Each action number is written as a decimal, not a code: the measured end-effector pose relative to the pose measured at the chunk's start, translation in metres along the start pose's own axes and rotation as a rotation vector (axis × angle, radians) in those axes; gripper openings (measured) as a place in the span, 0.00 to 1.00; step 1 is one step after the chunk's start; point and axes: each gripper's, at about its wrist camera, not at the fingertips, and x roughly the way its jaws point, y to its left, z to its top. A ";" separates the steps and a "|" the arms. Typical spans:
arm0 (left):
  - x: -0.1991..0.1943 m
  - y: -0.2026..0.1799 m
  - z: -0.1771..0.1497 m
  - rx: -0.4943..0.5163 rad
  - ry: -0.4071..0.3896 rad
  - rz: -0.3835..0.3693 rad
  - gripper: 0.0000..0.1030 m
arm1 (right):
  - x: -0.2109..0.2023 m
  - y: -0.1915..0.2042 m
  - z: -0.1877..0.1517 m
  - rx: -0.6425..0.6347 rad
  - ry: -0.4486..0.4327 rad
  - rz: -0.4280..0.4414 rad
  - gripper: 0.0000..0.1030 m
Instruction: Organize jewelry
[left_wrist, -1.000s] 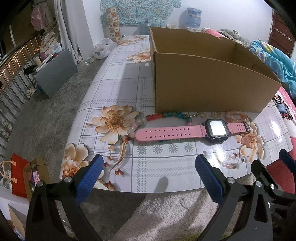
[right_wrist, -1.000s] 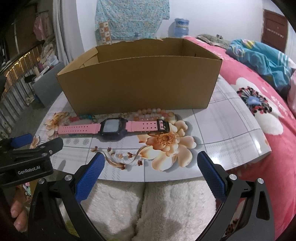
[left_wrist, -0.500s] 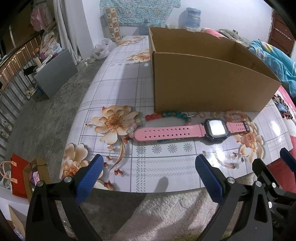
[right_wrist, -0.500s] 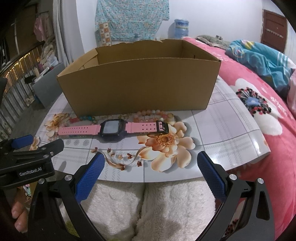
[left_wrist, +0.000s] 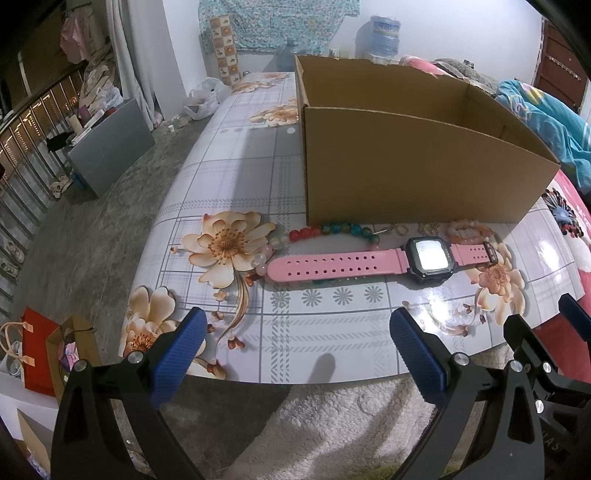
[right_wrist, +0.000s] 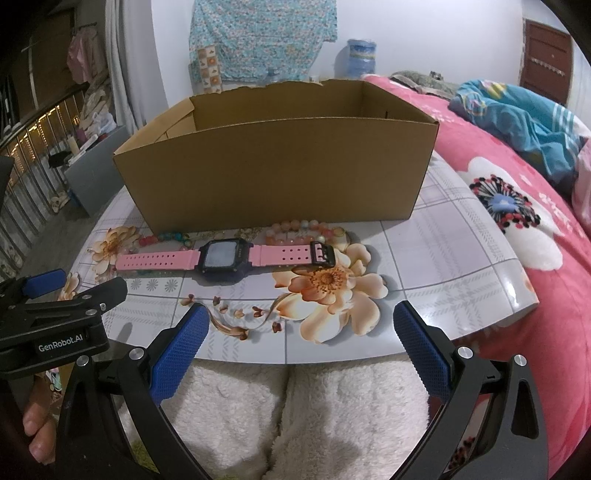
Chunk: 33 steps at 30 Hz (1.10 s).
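Observation:
A pink-strapped digital watch lies flat on the floral table, just in front of an open cardboard box. Behind the watch, against the box, lie a multicoloured bead bracelet and a peach bead bracelet. My left gripper hangs open over the table's near edge, short of the watch strap. My right gripper is open too, near the front edge, below the watch buckle. Neither holds anything.
A bed with a pink floral cover and a blue blanket borders the table on the right. White fluffy fabric lies under both grippers. The left gripper's body shows at the right view's left edge. The floor drops off left of the table.
Both grippers have eased slightly forward toward the table; the scene barely shifts. Nothing was taken hold of, and the jewellery has not moved.

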 end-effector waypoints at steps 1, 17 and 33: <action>0.000 0.000 0.000 0.000 0.000 0.001 0.94 | 0.000 0.000 0.000 0.000 0.000 0.000 0.93; 0.000 0.000 0.000 0.000 -0.001 0.000 0.94 | 0.000 0.000 0.001 0.000 -0.002 0.000 0.93; -0.001 0.006 0.000 0.004 -0.026 0.006 0.95 | -0.001 -0.002 0.005 0.006 -0.007 -0.003 0.93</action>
